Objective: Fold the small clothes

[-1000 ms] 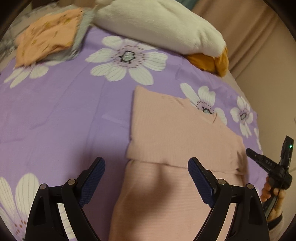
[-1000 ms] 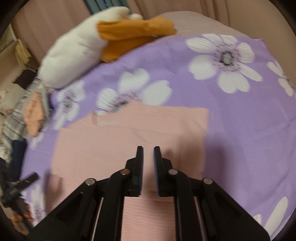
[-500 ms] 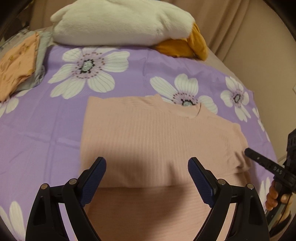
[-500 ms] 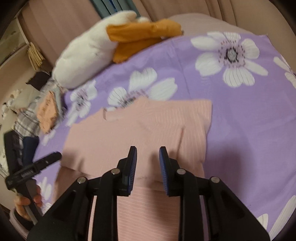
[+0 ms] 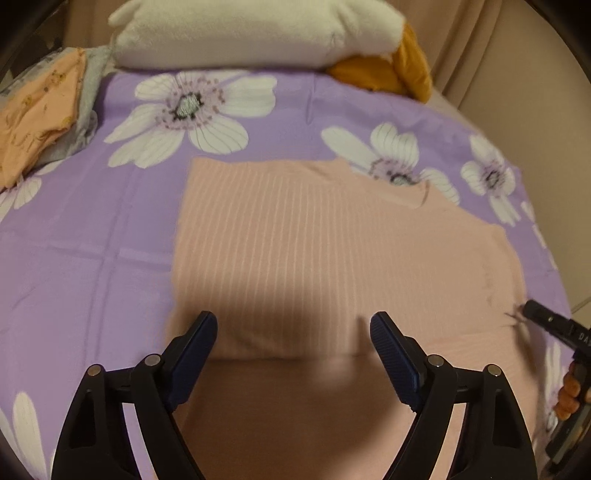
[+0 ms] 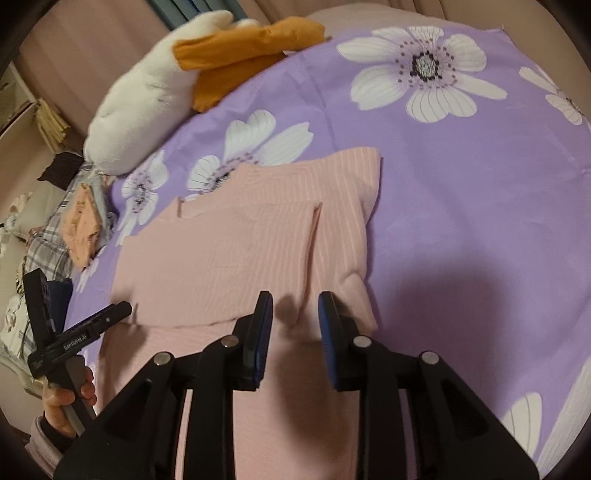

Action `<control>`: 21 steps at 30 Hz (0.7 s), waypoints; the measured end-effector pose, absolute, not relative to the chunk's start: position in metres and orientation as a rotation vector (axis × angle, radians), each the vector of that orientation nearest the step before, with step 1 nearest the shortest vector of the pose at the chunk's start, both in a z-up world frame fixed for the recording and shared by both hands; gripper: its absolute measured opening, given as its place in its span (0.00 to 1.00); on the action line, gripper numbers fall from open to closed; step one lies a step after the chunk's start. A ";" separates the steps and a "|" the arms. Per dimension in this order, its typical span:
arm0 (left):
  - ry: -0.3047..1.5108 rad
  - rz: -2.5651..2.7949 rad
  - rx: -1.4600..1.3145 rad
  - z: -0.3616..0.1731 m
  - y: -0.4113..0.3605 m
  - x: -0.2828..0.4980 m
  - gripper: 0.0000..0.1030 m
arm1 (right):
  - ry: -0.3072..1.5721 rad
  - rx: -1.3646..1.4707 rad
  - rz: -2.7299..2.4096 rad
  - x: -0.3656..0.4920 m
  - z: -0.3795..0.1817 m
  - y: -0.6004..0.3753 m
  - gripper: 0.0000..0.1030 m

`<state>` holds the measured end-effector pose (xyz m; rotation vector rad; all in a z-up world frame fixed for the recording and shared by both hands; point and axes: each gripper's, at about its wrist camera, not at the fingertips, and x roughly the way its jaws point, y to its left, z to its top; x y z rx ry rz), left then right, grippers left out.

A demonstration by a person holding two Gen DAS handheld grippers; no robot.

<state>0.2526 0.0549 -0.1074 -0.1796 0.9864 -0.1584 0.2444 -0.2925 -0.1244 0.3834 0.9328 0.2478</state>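
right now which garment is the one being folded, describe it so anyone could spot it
On the purple flowered bedsheet, below the white plush toy, lies a pink ribbed top, flat and partly folded. Unlike the orange printed garment crumpled at the sheet's edge, it is plain and centred.

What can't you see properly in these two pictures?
- Left wrist view: the pink top's near end sits behind the left gripper and runs off the bottom edge.
- Same view: the right gripper is cut by the right edge.
- Right wrist view: the clothes pile is too small to sort.
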 end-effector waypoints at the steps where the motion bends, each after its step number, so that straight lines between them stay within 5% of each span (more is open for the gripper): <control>1: 0.975 -0.160 -0.184 -0.103 0.060 0.243 0.83 | 0.926 0.386 0.258 0.237 -0.122 -0.295 0.34; 4: 0.966 -0.137 -0.185 -0.100 0.073 0.220 0.83 | 0.911 0.394 0.281 0.216 -0.116 -0.301 0.51; 6: 0.972 -0.127 -0.185 -0.101 0.080 0.204 0.83 | 0.907 0.407 0.294 0.201 -0.115 -0.307 0.54; 21: 1.111 -0.388 -0.670 -0.123 0.138 0.107 0.83 | 1.053 0.657 0.373 0.106 -0.155 -0.340 0.58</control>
